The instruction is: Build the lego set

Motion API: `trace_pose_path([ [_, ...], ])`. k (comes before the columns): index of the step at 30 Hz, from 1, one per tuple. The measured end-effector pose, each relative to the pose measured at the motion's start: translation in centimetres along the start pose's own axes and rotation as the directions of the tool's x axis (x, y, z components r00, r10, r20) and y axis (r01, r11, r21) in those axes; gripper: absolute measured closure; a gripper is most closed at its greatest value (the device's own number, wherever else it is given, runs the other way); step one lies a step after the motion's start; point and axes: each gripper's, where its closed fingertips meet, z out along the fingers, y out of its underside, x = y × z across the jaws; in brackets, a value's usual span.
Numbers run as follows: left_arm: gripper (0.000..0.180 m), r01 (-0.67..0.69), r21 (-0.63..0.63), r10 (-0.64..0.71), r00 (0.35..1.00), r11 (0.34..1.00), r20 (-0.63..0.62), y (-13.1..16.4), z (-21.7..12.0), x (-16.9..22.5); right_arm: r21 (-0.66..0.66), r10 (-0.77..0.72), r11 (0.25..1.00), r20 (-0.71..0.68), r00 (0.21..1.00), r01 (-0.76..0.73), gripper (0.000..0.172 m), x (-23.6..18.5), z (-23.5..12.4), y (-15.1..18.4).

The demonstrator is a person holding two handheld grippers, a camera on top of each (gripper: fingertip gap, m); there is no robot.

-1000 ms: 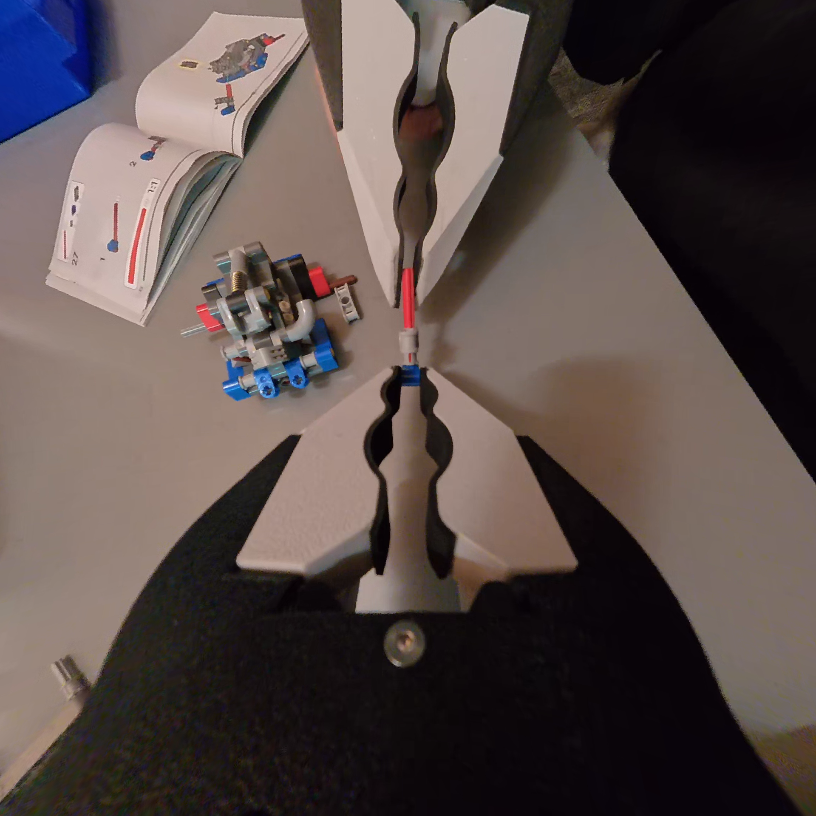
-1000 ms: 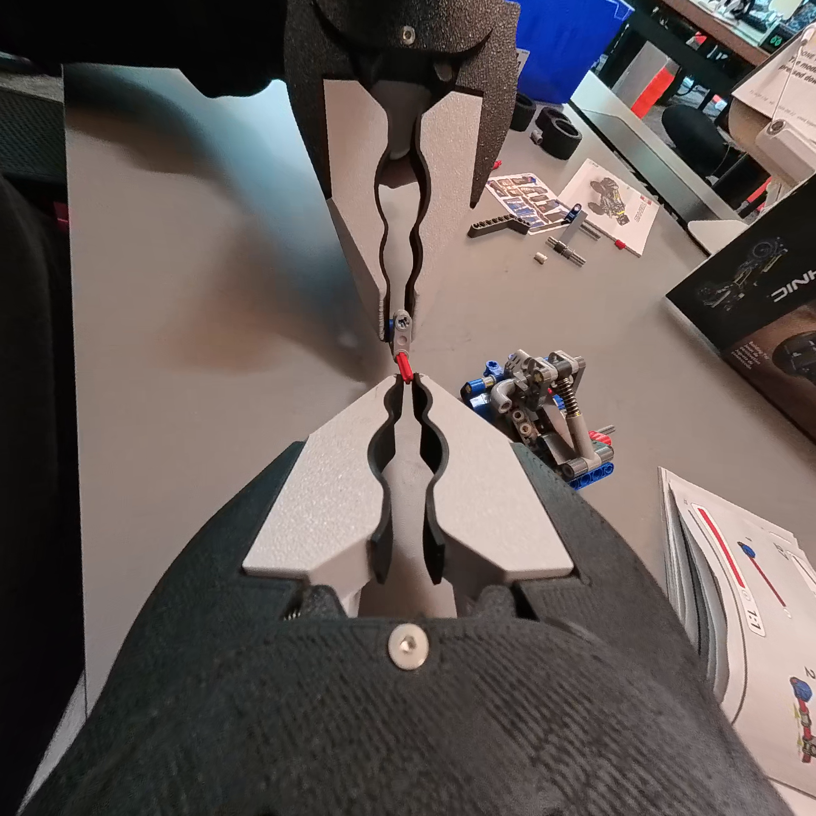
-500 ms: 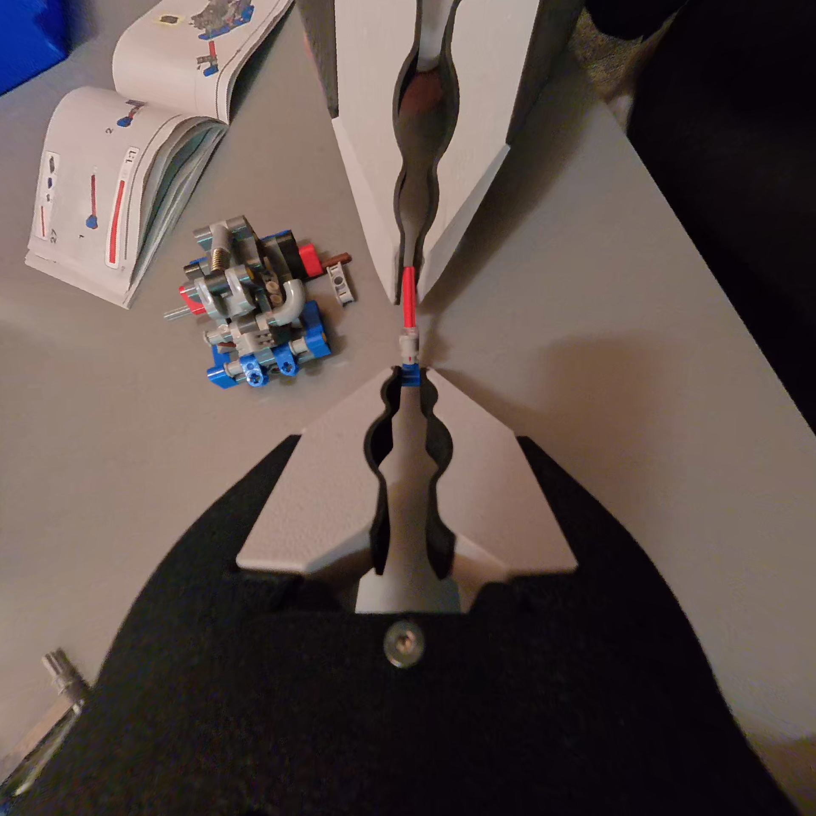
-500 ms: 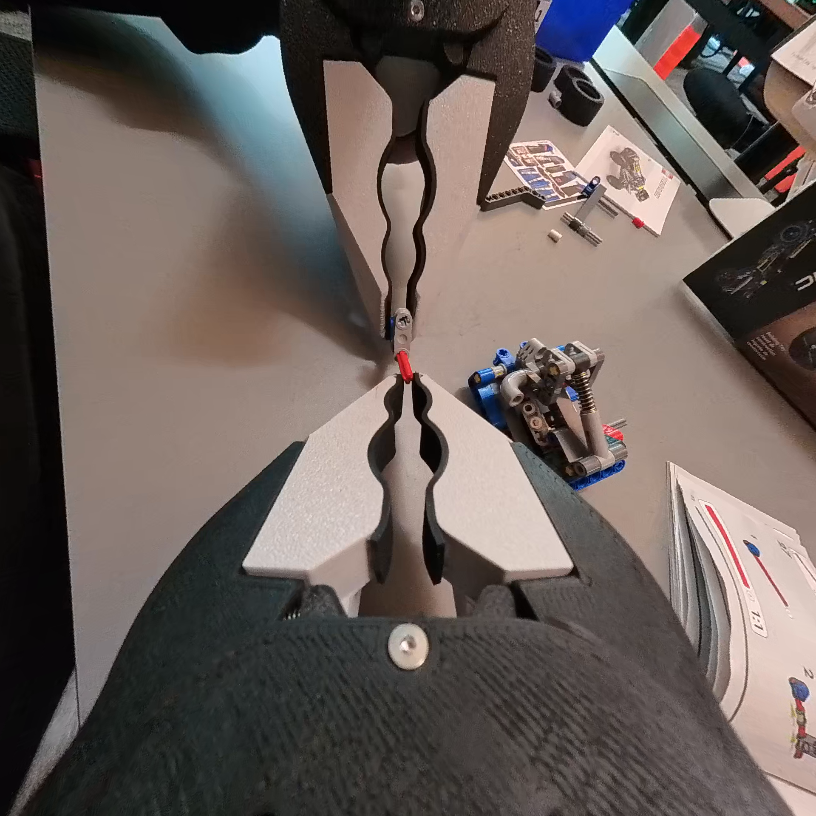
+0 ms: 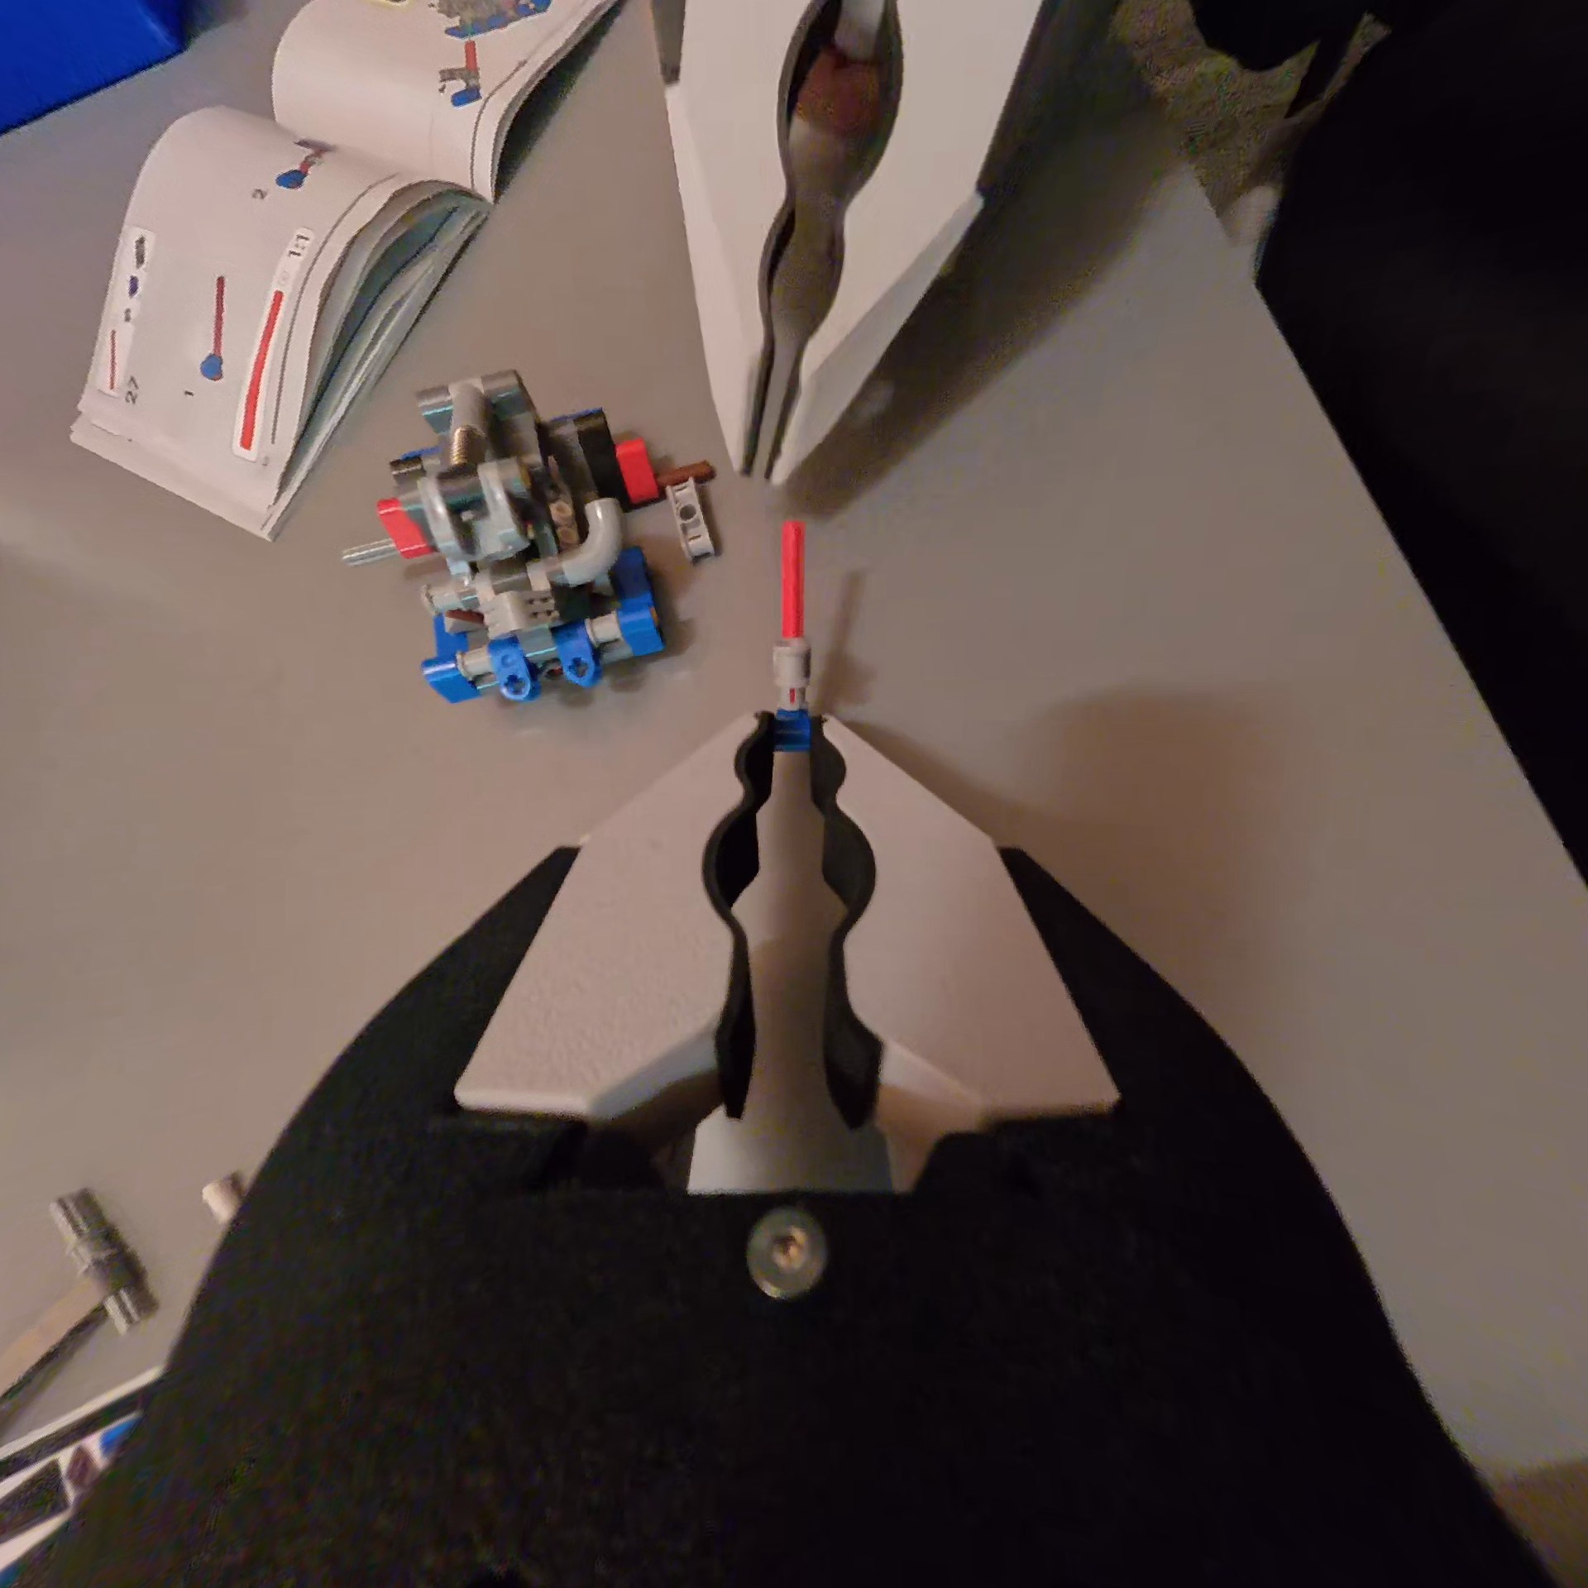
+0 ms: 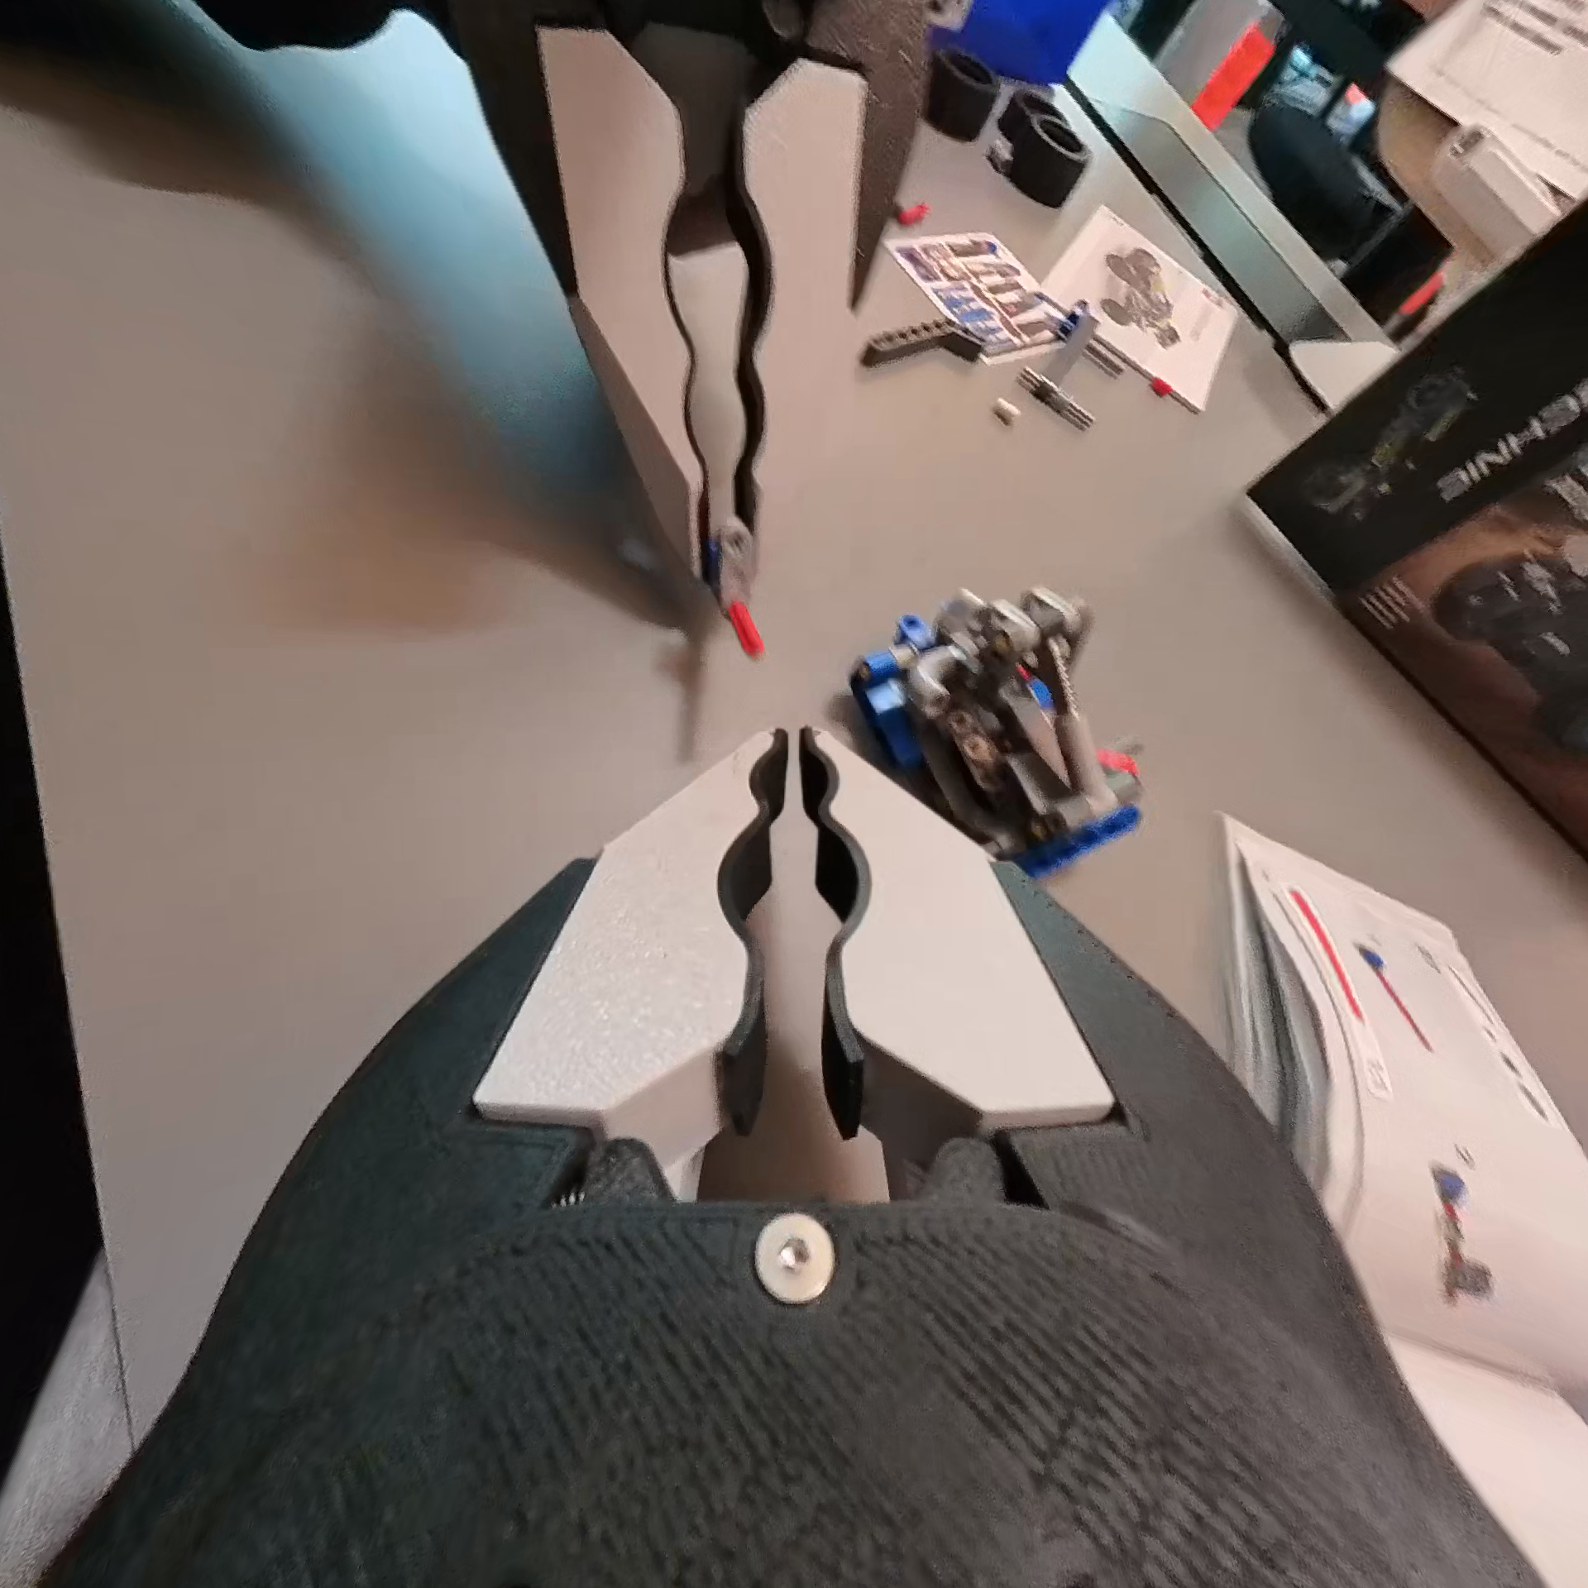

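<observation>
A: Item one, the left gripper (image 5: 790, 730)?
B: Jaws narrow, clamped on a small blue connector (image 5: 791, 733) at the very tips. A grey bush (image 5: 790, 666) and a red axle (image 5: 791, 577) stand out from it, pointing straight ahead of the jaws, clear of the desk (image 5: 1074, 601).

A: Item two, the right gripper (image 6: 792, 737)?
B: Jaws nearly shut, only a thin slit between the tips, nothing in them. They hang above the desk, apart from the red axle (image 6: 744, 627), whose free end points toward them.

A: The two grippers relative to each other?
B: Facing, tip toward tip, with a stretch of bare desk between. In the left wrist view the right gripper (image 5: 760, 468) sits ahead and slightly left of the axle's end, not touching it.

A: Item three, loose stock near the jaws?
B: A part-built model (image 5: 524, 550) in grey, blue and red, on the desk ahead-left of the left jaws and just right of the right jaws. A small grey connector (image 5: 694, 520) lies beside it, toward the axle.

A: Item four, paper goods?
B: An open instruction booklet (image 5: 284, 284) beyond the model, far left of the left jaws. A dark box (image 6: 1461, 533), a sticker sheet (image 6: 971, 288), a black beam (image 6: 919, 344) and black tyres (image 6: 1023, 129) lie farther off, right of the right jaws
</observation>
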Motion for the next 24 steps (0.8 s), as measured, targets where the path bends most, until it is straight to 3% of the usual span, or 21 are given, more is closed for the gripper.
trace_pose_path([
  [4, 0.177, 0.096, 0.034, -0.098, 0.994, 0.995, 0.047, 1.1, -1.3, -1.2, -0.036, 0.068, 0.997, -0.17, 0.983, -0.075, 0.17, 4.3, -4.2, 2.3],
  [8, 0.176, 0.216, 0.075, -0.22, 0.974, 0.974, 0.047, 2.5, -3.2, -1.8, -0.096, 0.173, 0.968, -0.408, 0.896, -0.231, 0.167, 9.1, -8.1, 6.9],
  [17, 0.177, 0.367, 0.056, -0.369, 0.928, 0.929, 0.04, 4.3, -3.4, 0.4, -0.305, 0.112, 0.91, -0.471, 0.875, -0.281, 0.168, 11.6, -7.3, 12.2],
  [20, 0.176, 0.467, 0.079, -0.466, 0.884, 0.881, -0.031, 3.8, -2.9, 1.0, -0.258, 0.13, 0.934, -0.394, 0.91, -0.246, 0.171, 11.1, -6.6, 10.3],
  [22, 0.176, 0.534, 0.091, -0.525, 0.845, 0.841, -0.102, 3.4, -2.6, 1.3, -0.108, 0.063, 0.991, -0.18, 0.982, -0.083, 0.172, 7.6, -5.2, 5.2],
  [24, 0.176, 0.609, 0.111, -0.59, 0.791, 0.785, -0.162, 2.9, -2.6, 1.2, -0.007, 0.018, 1.0, -0.04, 0.999, -0.018, 0.168, 4.4, -4.0, 1.4],
])
